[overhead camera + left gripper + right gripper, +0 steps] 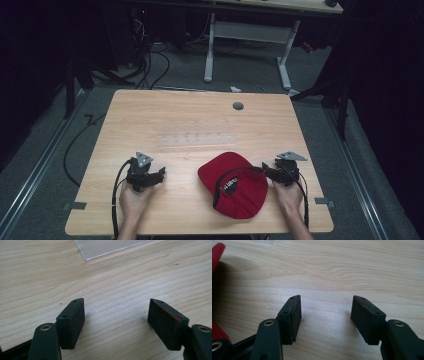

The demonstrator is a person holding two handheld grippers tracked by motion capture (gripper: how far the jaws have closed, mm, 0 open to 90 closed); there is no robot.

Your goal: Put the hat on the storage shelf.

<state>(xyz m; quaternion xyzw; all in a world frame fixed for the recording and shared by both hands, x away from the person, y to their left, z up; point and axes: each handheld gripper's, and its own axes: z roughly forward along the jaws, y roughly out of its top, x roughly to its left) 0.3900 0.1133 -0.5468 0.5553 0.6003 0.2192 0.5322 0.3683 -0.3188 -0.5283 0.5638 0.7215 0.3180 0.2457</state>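
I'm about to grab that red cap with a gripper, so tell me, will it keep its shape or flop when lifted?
The red cap looks like soft cloth, so its crown would probably sag if pinched there. Its brim, towards the table's middle, seems flatter and stiffer, likely the firmer hold. It lies flat, so pushed it should slide rather than roll or tip.

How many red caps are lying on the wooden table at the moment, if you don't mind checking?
1. The red cap lies on the table near its front edge, right of centre, just beside the right gripper. Nothing suggests another hidden one.
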